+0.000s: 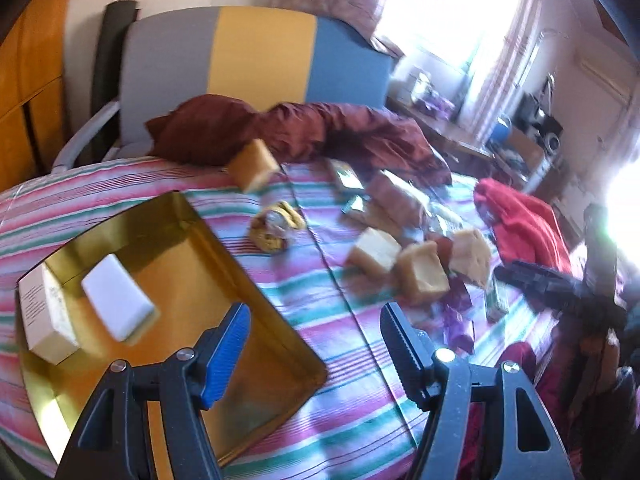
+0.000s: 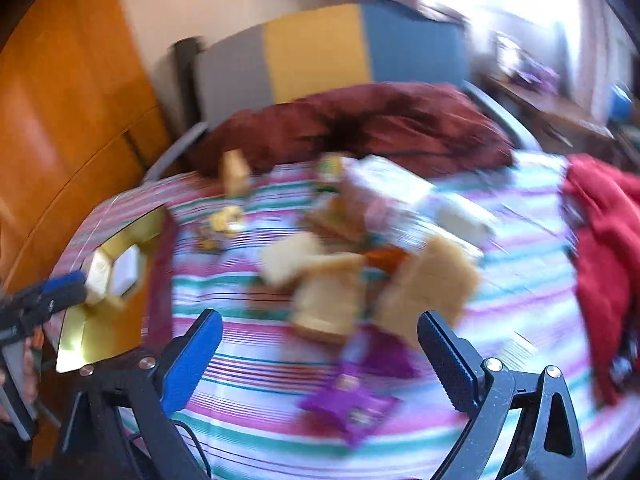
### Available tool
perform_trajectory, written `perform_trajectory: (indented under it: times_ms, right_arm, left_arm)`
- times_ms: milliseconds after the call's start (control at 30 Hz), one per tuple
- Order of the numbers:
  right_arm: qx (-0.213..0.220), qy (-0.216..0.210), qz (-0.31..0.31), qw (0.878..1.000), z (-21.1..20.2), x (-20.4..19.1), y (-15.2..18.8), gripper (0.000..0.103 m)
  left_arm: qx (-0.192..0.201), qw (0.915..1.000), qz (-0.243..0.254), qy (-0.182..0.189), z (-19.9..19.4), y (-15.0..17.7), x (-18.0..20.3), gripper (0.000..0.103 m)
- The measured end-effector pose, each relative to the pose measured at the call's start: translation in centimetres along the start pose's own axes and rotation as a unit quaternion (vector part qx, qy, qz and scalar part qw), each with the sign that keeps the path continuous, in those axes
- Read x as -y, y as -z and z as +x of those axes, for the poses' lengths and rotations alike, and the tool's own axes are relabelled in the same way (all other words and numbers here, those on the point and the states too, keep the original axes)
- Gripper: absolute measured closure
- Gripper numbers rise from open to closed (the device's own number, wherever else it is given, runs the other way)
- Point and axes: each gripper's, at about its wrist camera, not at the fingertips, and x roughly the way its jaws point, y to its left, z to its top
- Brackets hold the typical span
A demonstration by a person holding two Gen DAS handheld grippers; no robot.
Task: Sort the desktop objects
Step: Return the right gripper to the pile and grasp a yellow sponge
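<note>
A gold tray [image 1: 256, 332] lies at the left of a table with a striped cloth [image 1: 340, 400]; it holds a white bar [image 1: 116, 296] and a pale box [image 1: 44, 312]. My left gripper [image 1: 316, 320] hangs open over the tray's right edge, nothing between its fingers. Tan sponge-like blocks [image 1: 420, 276] sit mid-table, one more [image 1: 254, 164] lies farther back, with purple packets [image 1: 458, 320] near them. In the blurred right wrist view my right gripper [image 2: 320, 332] is open above the blocks [image 2: 324, 300] and a purple packet [image 2: 352, 404], holding nothing. The tray [image 2: 100, 328] shows at the left.
A dark red pillow [image 1: 312, 128] and a grey, yellow and blue chair back [image 1: 260, 52] lie beyond the table. Red cloth [image 1: 524, 224] covers the right side. A yellow patterned item [image 1: 276, 224] and several small packets lie mid-table. Orange wooden cabinet [image 2: 60, 120] at the left.
</note>
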Motion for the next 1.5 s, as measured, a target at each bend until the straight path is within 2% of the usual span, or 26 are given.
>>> perform_trajectory:
  times_ms: [133, 233, 533, 700, 767, 833, 867, 1033, 1167, 1367, 1500]
  right_arm:
    - [0.003, 0.021, 0.064, 0.998, -1.3, 4.6, 0.0, 0.009]
    - [-0.001, 0.035, 0.093, 0.995, -1.5, 6.7, -0.2, 0.013]
    - [-0.028, 0.052, 0.132, 0.989, 1.2, 8.5, -1.0, 0.015]
    - [-0.017, 0.031, 0.154, 0.987, 3.1, 8.6, -1.7, 0.015]
    - [-0.013, 0.027, 0.152, 0.988, 4.1, 8.4, -1.6, 0.015]
    - [-0.030, 0.026, 0.154, 0.987, 5.3, 8.4, -1.3, 0.016]
    - [-0.034, 0.028, 0.153, 0.987, 5.5, 8.4, -1.3, 0.020]
    - [-0.034, 0.033, 0.148, 0.988, 5.8, 8.2, -1.2, 0.022]
    - [-0.039, 0.046, 0.131, 0.990, 6.3, 8.0, -1.2, 0.043]
    - [-0.025, 0.050, 0.115, 0.992, 6.0, 7.7, -1.5, 0.046]
    - [0.002, 0.036, 0.116, 0.993, 5.0, 7.7, -1.7, 0.047]
  left_arm:
    - [-0.018, 0.9997, 0.009, 0.012, 1.3, -0.1, 1.3, 0.034]
    - [-0.027, 0.9993, 0.012, 0.022, 2.1, -0.2, 2.0, 0.034]
    - [-0.050, 0.9980, 0.026, 0.030, 4.5, -1.1, 4.0, 0.034]
    - [-0.063, 0.9965, 0.040, 0.037, 6.0, -1.4, 5.4, 0.036]
    - [-0.070, 0.9954, 0.046, 0.047, 6.7, -1.5, 6.1, 0.036]
    - [-0.077, 0.9945, 0.052, 0.049, 7.5, -1.6, 6.6, 0.036]
    - [-0.080, 0.9941, 0.052, 0.051, 7.9, -1.6, 6.9, 0.036]
    - [-0.108, 0.9907, 0.051, 0.064, 10.9, -2.1, 8.0, 0.036]
    - [-0.124, 0.9885, 0.050, 0.070, 12.7, -2.4, 8.9, 0.036]
    - [-0.144, 0.9851, 0.051, 0.078, 15.1, -2.3, 10.6, 0.038]
    - [-0.150, 0.9840, 0.053, 0.081, 16.0, -2.3, 11.3, 0.038]
